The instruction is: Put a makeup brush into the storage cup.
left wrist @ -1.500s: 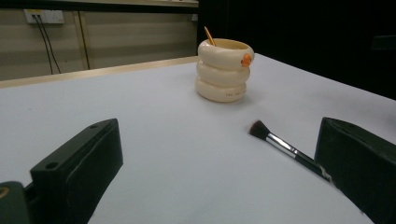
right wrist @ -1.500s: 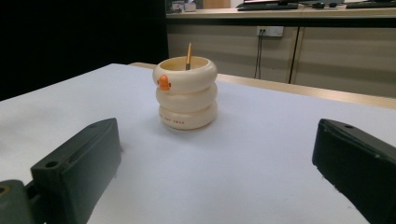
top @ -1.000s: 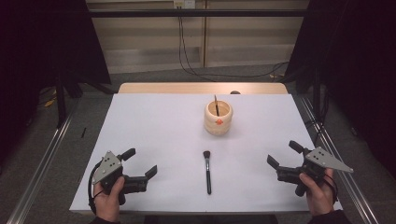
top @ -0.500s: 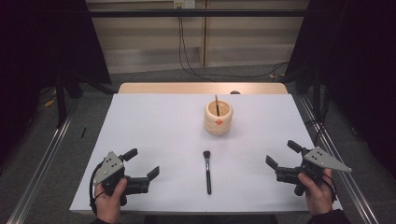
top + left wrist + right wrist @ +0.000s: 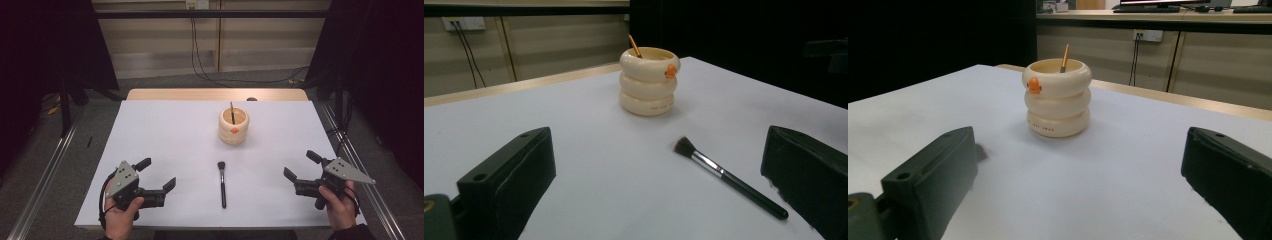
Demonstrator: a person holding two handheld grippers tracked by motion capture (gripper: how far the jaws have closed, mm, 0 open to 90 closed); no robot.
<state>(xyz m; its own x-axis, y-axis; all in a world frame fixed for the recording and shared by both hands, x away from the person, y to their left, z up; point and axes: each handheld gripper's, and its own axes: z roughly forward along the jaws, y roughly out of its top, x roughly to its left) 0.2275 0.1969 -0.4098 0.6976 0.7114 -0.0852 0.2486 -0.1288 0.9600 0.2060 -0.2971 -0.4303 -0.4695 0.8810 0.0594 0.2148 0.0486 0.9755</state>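
Observation:
A cream ringed holder (image 5: 233,125) (image 5: 648,81) (image 5: 1058,97) with an orange mark stands upright on the white table top (image 5: 175,140). A thin stick (image 5: 232,112) (image 5: 1065,58) leans inside it. A black makeup brush (image 5: 221,182) (image 5: 726,176) lies flat in front of the holder, bristles toward it. My left gripper (image 5: 156,176) rests at the front left, open and empty, to the left of the brush. My right gripper (image 5: 301,166) sits at the front right, open and empty, well clear of the brush.
A wooden strip (image 5: 215,94) runs along the table's far edge. Metal rails (image 5: 45,180) flank the table on both sides. Cables (image 5: 200,55) hang down the back wall, with dark curtains at either side.
Both grippers have shifted only slightly, staying open at the front corners. The brush and holder have not moved.

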